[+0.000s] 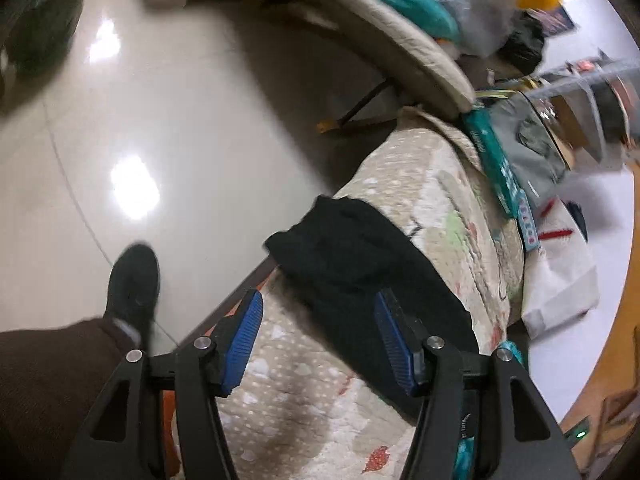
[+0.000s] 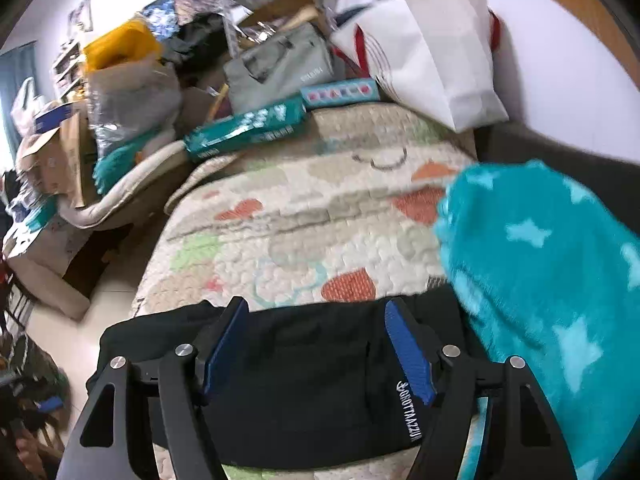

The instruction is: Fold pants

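Black pants [image 1: 352, 264] lie bunched on a patterned quilt [image 1: 288, 392] at the bed's edge, one end hanging toward the floor. My left gripper [image 1: 318, 312] is open above the quilt, its right blue pad over the pants' near part. In the right wrist view the pants [image 2: 304, 372] lie flat across the quilt [image 2: 320, 216], with white lettering near the right finger. My right gripper [image 2: 316, 320] is open just above them, holding nothing.
A teal star-print blanket [image 2: 552, 304] lies at the right. A white bag [image 2: 432, 60], teal boxes [image 2: 248, 128] and piled clutter stand at the bed's far end. Glossy tile floor [image 1: 160, 120] and the person's black shoe [image 1: 132, 284] are left of the bed.
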`<state>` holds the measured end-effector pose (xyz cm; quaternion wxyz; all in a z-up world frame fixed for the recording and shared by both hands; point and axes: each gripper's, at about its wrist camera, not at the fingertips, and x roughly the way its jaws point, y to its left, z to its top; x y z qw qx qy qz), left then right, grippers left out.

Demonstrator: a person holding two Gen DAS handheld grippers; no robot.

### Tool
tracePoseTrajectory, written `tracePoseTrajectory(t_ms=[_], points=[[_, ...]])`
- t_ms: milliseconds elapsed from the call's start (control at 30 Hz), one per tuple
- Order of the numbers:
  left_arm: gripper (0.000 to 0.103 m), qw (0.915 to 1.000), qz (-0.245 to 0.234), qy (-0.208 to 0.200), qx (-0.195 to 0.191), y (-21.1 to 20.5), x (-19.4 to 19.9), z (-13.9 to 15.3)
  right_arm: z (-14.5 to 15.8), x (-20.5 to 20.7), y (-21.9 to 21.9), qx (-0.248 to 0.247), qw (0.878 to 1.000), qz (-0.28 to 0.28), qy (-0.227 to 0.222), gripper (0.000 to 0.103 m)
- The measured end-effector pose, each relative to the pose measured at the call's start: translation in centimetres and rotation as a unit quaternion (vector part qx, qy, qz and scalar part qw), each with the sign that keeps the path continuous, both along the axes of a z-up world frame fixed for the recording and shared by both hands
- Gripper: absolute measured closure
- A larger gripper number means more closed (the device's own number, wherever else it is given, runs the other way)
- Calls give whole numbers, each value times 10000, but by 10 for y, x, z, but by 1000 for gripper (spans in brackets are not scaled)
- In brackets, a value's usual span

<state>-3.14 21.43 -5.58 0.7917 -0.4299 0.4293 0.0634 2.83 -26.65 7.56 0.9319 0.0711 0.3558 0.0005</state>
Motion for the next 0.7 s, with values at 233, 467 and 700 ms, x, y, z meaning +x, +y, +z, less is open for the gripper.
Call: tracePoseTrajectory(t_ms=[233, 467, 700], points=[[43, 9988, 114, 49, -469, -19, 24, -20, -27, 6, 34, -403, 9962, 626, 450, 21], [43, 9996, -65, -15, -275, -35, 23, -51, -35, 42, 119, -853, 9718, 1930, 1053, 21], [39, 9950, 105, 221, -967, -25, 29, -85, -47, 97, 240, -536, 9203, 3397, 1865, 21]])
